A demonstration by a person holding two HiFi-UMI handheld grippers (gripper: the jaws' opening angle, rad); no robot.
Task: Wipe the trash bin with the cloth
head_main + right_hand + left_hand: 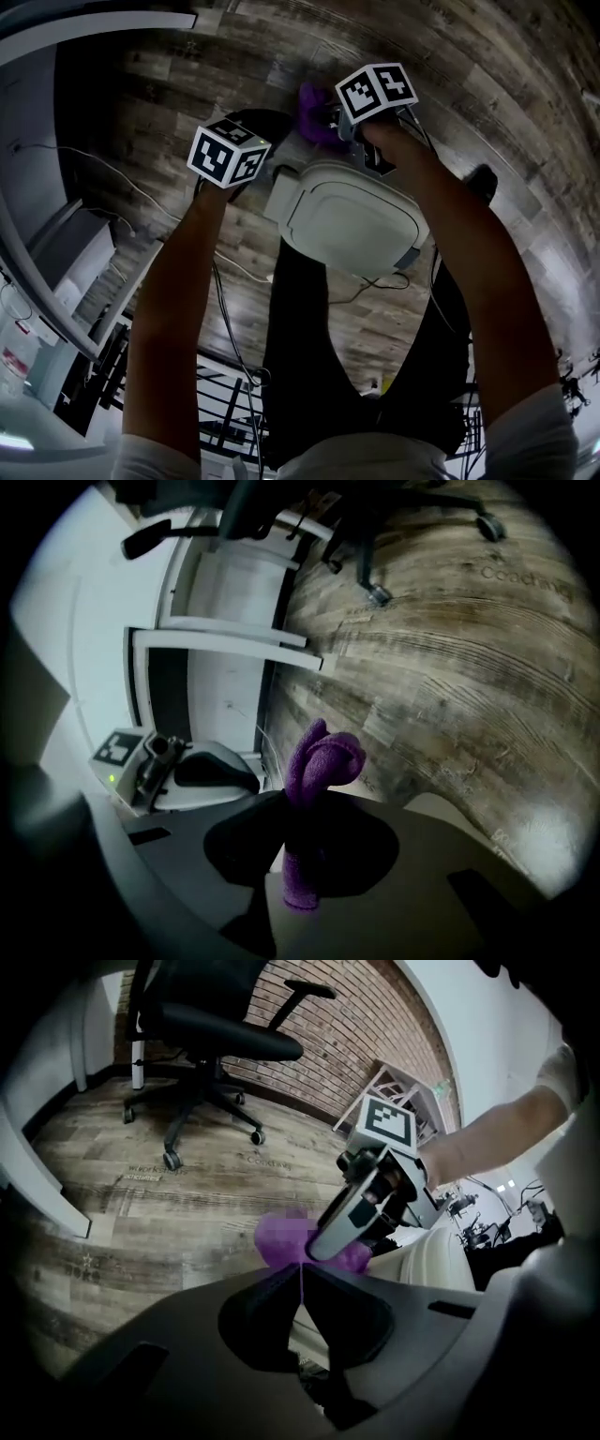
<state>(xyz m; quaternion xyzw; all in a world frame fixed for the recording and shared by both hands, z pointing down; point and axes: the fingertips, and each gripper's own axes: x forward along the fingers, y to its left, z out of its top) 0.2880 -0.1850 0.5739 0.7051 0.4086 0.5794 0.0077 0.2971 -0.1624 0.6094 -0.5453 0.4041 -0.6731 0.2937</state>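
The white trash bin [352,217] stands on the wood floor just below both grippers, its closed lid facing up. My right gripper [336,120] is at the bin's far edge, shut on a purple cloth [315,105]. In the right gripper view the cloth [323,761] sticks up in a bunched loop from the closed jaws [298,803]. My left gripper [262,122] hovers by the bin's far left corner, jaws shut with nothing between them [302,1274]. In the left gripper view the cloth [279,1239] and the right gripper [319,1249] sit just beyond the jaws, over the bin [441,1262].
A black office chair [211,1035] stands on the wood floor before a brick wall [361,1040]. White furniture panels [225,602] line one side. Cables [234,272] trail on the floor near the person's dark-trousered legs [309,356]. A black railing [220,403] is at lower left.
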